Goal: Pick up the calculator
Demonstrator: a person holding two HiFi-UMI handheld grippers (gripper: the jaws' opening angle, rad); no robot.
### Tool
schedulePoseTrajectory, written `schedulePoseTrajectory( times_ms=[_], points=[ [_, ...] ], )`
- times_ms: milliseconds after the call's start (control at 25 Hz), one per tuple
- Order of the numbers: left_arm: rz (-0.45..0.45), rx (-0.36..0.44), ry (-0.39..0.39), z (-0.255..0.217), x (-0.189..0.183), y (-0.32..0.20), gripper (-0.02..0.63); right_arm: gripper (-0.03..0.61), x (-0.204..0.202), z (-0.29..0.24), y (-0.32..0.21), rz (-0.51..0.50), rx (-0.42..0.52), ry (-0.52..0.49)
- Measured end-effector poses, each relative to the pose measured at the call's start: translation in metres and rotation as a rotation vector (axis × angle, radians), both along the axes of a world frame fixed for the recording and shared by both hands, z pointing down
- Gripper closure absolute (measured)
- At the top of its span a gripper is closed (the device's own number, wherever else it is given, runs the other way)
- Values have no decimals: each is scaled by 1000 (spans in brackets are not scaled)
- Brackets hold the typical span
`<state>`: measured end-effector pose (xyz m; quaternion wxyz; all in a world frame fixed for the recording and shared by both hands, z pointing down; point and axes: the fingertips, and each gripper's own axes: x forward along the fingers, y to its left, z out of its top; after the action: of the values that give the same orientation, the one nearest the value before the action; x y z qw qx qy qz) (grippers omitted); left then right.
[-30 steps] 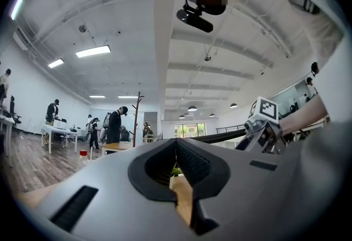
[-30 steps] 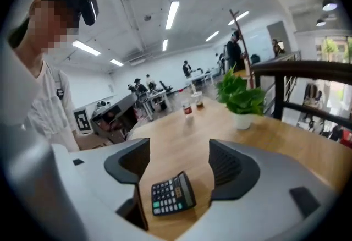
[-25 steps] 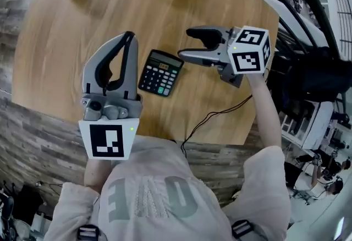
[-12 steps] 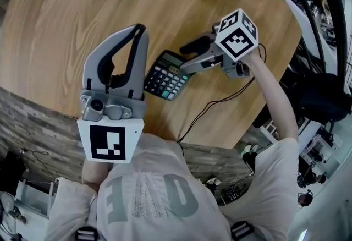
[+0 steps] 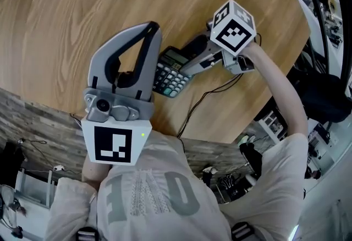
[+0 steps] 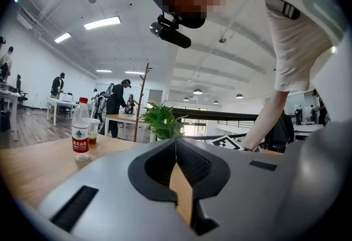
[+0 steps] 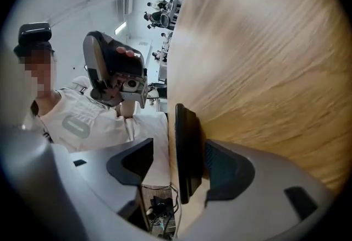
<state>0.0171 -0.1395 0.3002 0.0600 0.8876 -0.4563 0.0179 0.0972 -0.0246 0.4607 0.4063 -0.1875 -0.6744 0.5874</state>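
Note:
The black calculator (image 5: 169,76) lies on the round wooden table (image 5: 82,14) near its front edge, partly covered by both grippers. My right gripper (image 5: 184,59) reaches in from the right. Its jaws straddle the calculator and are closing. In the right gripper view the calculator (image 7: 187,152) stands edge-on between the jaws. The right pad (image 7: 223,165) lies against it, and a gap remains at the left pad (image 7: 135,160). My left gripper (image 5: 153,26) hangs over the calculator's left side, shut on nothing. Its tips (image 6: 176,143) meet in the left gripper view.
A black cable (image 5: 203,99) runs from the right gripper over the table's front edge. A water bottle (image 6: 80,127) and a potted plant (image 6: 162,120) stand on the far side of the table. Behind them are other tables and several people.
The right gripper has dropped from above the table, rolled, and now straddles the calculator. The left gripper has sunk and now covers the calculator's left edge.

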Motion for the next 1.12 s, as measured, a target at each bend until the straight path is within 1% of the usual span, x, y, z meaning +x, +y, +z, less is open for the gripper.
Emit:
schedulePoseTrajectory(
  times_ms=[240, 520, 600, 680, 760, 920, 1000, 1120],
  points=[
    [-14, -10, -20, 7, -7, -3, 603, 305, -2, 2, 8, -46, 27, 10],
    [-23, -13, -20, 8, -11, -1, 603, 361, -1, 11, 13, -90, 80, 47],
    [-22, -9, -20, 5, -11, -2, 604, 396, 1, 15, 12, -107, 116, 66],
    [-24, -4, -20, 3, -11, -3, 604, 459, 4, 20, 11, -127, 158, 87],
    [-28, 1, -17, 0, -12, -3, 604, 459, 6, 21, 10, -132, 169, 108],
    [-35, 8, -16, -5, -14, -3, 604, 462, 6, 19, 11, -103, 144, 147],
    [-33, 11, -20, -5, -14, -3, 604, 467, 6, 18, 9, -97, 160, 156],
    [-32, 11, -25, -4, -15, -4, 604, 474, 7, 20, 9, -119, 188, 183]
  ],
)
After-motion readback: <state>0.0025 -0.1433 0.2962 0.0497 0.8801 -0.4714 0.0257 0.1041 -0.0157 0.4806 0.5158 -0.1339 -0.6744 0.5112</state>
